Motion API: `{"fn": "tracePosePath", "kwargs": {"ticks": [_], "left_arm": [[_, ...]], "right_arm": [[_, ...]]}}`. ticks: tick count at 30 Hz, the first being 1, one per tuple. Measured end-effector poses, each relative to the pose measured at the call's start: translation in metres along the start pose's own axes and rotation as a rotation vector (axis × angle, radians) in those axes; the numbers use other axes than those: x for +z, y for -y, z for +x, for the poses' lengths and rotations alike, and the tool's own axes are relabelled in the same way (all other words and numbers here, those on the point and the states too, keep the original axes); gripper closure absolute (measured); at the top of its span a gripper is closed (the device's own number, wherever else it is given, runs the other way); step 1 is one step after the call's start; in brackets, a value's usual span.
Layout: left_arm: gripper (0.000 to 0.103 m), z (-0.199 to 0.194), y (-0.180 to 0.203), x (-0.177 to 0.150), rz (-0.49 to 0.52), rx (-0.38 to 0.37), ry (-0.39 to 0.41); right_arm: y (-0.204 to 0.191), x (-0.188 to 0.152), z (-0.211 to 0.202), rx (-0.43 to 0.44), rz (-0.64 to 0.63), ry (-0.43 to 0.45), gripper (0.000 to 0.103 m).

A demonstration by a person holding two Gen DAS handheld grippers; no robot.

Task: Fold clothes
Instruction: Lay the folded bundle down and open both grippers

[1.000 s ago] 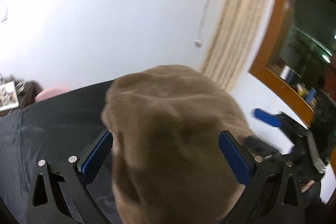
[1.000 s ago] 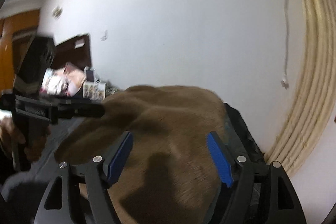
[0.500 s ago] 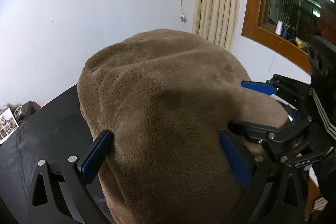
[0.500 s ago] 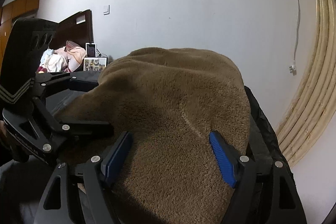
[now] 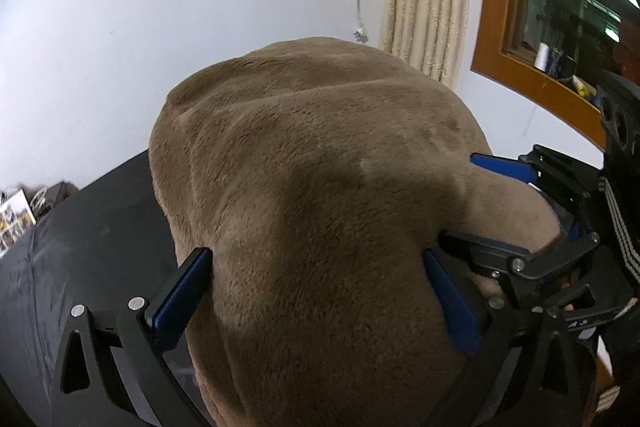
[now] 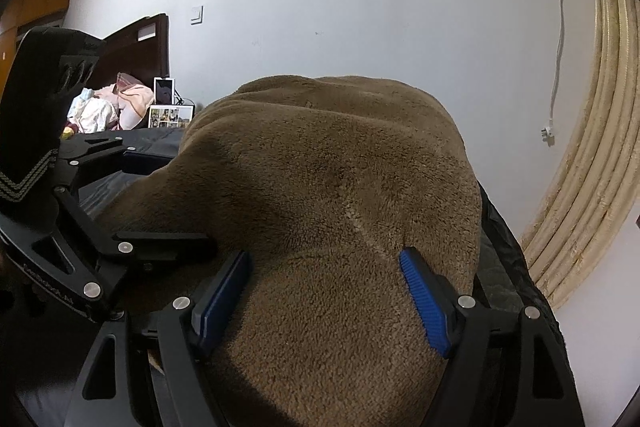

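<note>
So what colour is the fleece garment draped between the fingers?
Plain brown, no pattern; the fleece garment shows best in the right wrist view.

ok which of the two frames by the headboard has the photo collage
The lower, wider frame, showing a grid of small photos. The taller frame behind it is dark inside a white border.

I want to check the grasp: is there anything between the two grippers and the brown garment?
Nothing visible. The brown fleece garment fills the gap between the fingers of the left gripper and of the right gripper.
</note>
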State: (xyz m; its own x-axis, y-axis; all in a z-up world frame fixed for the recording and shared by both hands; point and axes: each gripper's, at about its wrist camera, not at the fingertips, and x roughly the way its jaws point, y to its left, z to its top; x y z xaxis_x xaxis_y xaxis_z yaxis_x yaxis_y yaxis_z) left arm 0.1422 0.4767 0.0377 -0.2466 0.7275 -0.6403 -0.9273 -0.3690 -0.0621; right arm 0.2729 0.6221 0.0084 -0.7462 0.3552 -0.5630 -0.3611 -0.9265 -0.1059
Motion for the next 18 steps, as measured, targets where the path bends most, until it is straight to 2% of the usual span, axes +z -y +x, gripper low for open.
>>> {"fn": "tracePosePath", "kwargs": {"ticks": [6,10,12,18], "left_arm": [[0.000,-0.010,-0.014,-0.002,-0.121,-0.022,-0.010],[0.000,-0.034,-0.006,-0.001,-0.088,0.048,0.027],[0.000,-0.051,0.000,-0.002,-0.064,0.088,0.054],[0.000,-0.103,0.016,-0.012,-0.053,0.146,0.176]], "right_arm": [[-0.006,0.010,-0.005,-0.037,0.021,-0.052,0.023],[-0.016,0.017,-0.016,-0.106,0.025,-0.086,0.021],[-0.024,0.019,-0.025,-0.143,0.022,-0.077,0.020],[-0.047,0.026,-0.052,-0.251,0.013,-0.040,0.020]]}}
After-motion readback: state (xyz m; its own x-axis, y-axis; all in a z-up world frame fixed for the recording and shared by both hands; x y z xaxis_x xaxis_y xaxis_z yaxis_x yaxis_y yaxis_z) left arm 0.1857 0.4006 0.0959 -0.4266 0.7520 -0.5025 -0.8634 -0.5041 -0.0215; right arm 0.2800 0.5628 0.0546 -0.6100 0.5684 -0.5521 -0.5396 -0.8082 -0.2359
